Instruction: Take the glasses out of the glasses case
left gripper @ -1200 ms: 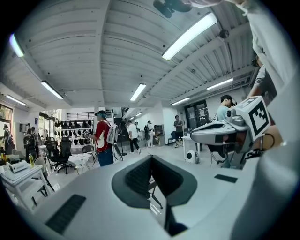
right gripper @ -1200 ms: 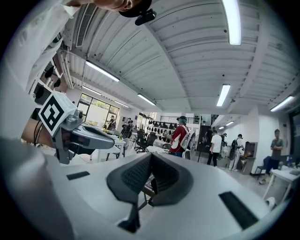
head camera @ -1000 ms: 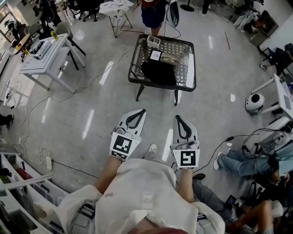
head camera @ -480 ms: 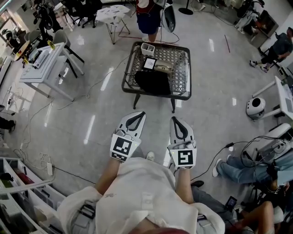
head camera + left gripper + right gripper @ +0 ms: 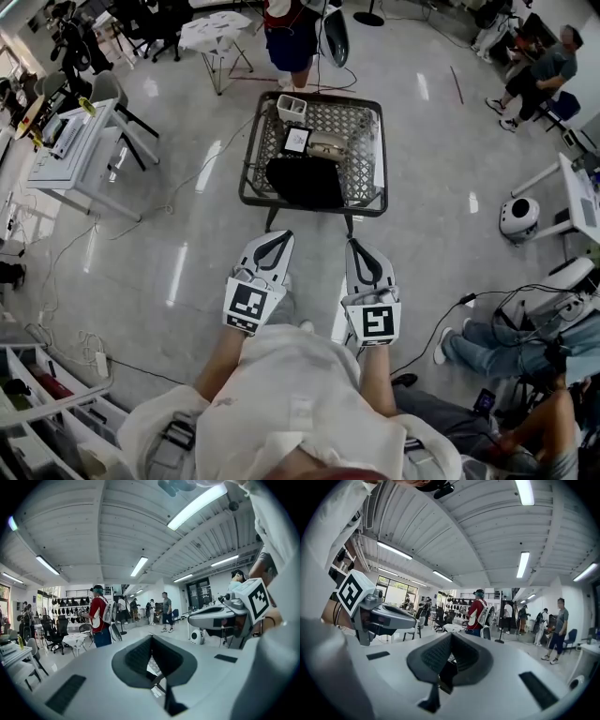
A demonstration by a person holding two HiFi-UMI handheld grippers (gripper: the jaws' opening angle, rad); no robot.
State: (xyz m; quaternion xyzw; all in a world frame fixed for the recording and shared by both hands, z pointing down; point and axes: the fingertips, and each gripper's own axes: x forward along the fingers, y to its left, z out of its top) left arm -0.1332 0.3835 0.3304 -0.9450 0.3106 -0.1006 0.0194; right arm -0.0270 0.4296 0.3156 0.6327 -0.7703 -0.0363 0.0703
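A: Where are the claws?

B: Both are held out side by side in front of the person, over the floor (image 5: 169,244), short of the near edge of the low mesh surface (image 5: 249,150). The left claw (image 5: 274,236) has its jaws together with nothing between them. The right claw (image 5: 359,246) is closed and empty too.

A: And the glasses case?

B: A pale oblong thing, which I take for the glasses case (image 5: 328,145), lies near the middle of the surface. It is too small to tell whether it is open. Just left of it is a marker card (image 5: 297,139). A black pouch (image 5: 305,181) lies along the near edge, and a white tub (image 5: 291,108) stands at the far left corner.

A: Anyone else nearby?

B: A person in a red top (image 5: 289,28) stands just beyond the far edge.
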